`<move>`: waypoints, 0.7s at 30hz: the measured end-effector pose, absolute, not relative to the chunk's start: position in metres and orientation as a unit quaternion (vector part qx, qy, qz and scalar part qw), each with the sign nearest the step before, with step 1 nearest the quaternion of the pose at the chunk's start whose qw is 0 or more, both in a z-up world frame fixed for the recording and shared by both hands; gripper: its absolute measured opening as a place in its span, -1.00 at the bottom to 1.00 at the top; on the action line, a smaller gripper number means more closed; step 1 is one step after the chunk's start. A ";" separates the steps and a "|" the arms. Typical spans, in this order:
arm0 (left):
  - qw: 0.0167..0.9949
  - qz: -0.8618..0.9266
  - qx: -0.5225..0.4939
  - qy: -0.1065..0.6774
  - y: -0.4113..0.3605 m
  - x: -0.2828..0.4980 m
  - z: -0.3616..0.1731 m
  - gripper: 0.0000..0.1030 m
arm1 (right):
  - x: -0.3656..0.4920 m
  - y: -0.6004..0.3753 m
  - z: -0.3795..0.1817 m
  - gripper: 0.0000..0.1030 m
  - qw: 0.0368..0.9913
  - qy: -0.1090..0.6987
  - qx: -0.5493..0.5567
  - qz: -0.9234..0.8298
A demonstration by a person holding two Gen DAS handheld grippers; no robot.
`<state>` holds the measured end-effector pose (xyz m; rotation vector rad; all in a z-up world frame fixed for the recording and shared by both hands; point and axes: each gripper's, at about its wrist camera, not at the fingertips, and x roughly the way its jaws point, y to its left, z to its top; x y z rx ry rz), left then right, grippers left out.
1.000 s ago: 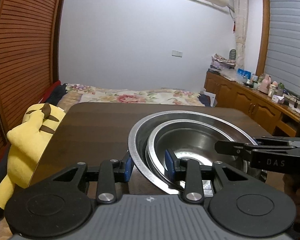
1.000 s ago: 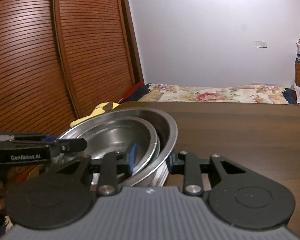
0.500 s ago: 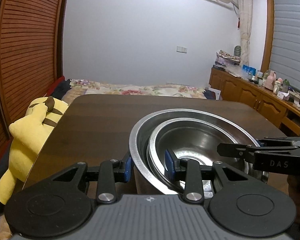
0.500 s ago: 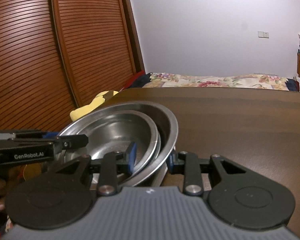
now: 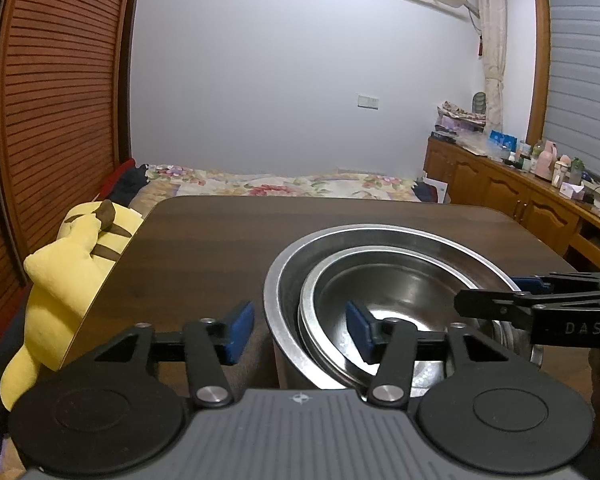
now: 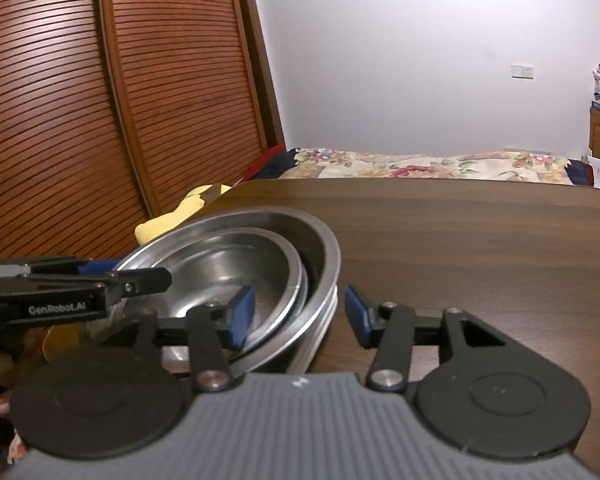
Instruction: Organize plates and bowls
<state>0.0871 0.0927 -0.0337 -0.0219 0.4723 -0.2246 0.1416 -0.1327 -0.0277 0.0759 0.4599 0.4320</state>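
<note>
- Yellow plush toy [image 5: 66, 280] lies off the left edge of the table [image 5: 204, 248], head end toward the far bed [image 5: 284, 186].
- Left gripper [image 5: 298, 326]: jaws have just been opening and now stand released. They straddle the left rim of the large steel bowl [image 5: 278, 300]; the left pad is outside the wall, the right pad inside over the inner bowl, neither pressing.
- Large steel bowl sits upright, mouth up, on the near part of the table. It is round, so no long axis to record.
- Smaller steel bowl [image 5: 404, 292] is nested inside it, mouth up, slightly tilted and shifted toward the near-right side of the large one.
- Right gripper [image 6: 300, 316]: jaws have just been opening, now released. They straddle the right rim of the bowls; left pad inside, right pad outside over bare table, clear of the metal.
- Both grippers point across the bowls toward the far bed, angled slightly down.
- Wooden sideboard [image 5: 512, 196] with bottles runs along the right wall.
</note>
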 end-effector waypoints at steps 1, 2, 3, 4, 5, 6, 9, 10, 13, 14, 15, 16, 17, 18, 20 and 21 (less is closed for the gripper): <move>0.966 -0.111 -0.010 0.233 0.092 0.086 -0.033 0.19 | 0.141 -0.134 -0.027 0.00 0.951 0.225 0.038 0.211; 0.967 -0.110 -0.009 0.231 0.092 0.086 -0.032 0.29 | 0.140 -0.135 -0.026 0.02 0.951 0.223 0.038 0.210; 0.967 -0.109 -0.009 0.229 0.092 0.085 -0.030 0.32 | 0.139 -0.136 -0.025 0.04 0.952 0.221 0.038 0.208; 0.968 -0.109 -0.008 0.226 0.091 0.084 -0.028 0.37 | 0.137 -0.138 -0.024 0.04 0.953 0.219 0.038 0.205; 0.968 -0.110 -0.007 0.225 0.091 0.084 -0.026 0.41 | 0.135 -0.140 -0.022 0.05 0.954 0.216 0.038 0.203; 0.969 -0.109 -0.006 0.222 0.091 0.084 -0.024 0.44 | 0.134 -0.141 -0.020 0.06 0.955 0.213 0.038 0.201; 0.971 -0.109 -0.001 0.212 0.089 0.082 -0.016 0.60 | 0.130 -0.149 -0.014 0.11 0.959 0.204 0.039 0.194; 0.972 -0.110 -0.001 0.208 0.088 0.082 -0.013 0.64 | 0.128 -0.151 -0.011 0.14 0.960 0.200 0.039 0.192; 0.974 -0.114 0.000 0.198 0.084 0.081 -0.007 0.76 | 0.124 -0.155 -0.004 0.17 0.963 0.191 0.040 0.184; 0.974 -0.115 -0.002 0.194 0.082 0.080 -0.004 0.83 | 0.123 -0.157 -0.002 0.19 0.964 0.188 0.040 0.182; 0.975 -0.117 -0.004 0.189 0.080 0.081 -0.002 0.87 | 0.122 -0.158 -0.001 0.23 0.965 0.186 0.040 0.179; 0.975 -0.120 -0.006 0.188 0.078 0.081 0.000 0.92 | 0.120 -0.160 0.001 0.25 0.966 0.183 0.040 0.176; 0.975 -0.122 -0.006 0.186 0.077 0.081 0.001 0.94 | 0.119 -0.162 0.002 0.29 0.967 0.180 0.040 0.174; 0.975 -0.122 -0.005 0.185 0.074 0.081 0.003 0.95 | 0.117 -0.164 0.004 0.35 0.969 0.176 0.040 0.171; 0.975 -0.125 -0.001 0.183 0.069 0.079 0.007 0.99 | 0.116 -0.166 0.007 0.50 0.971 0.168 0.040 0.167; 0.975 -0.128 0.000 0.180 0.066 0.078 0.009 1.00 | 0.115 -0.168 0.008 0.62 0.972 0.163 0.041 0.164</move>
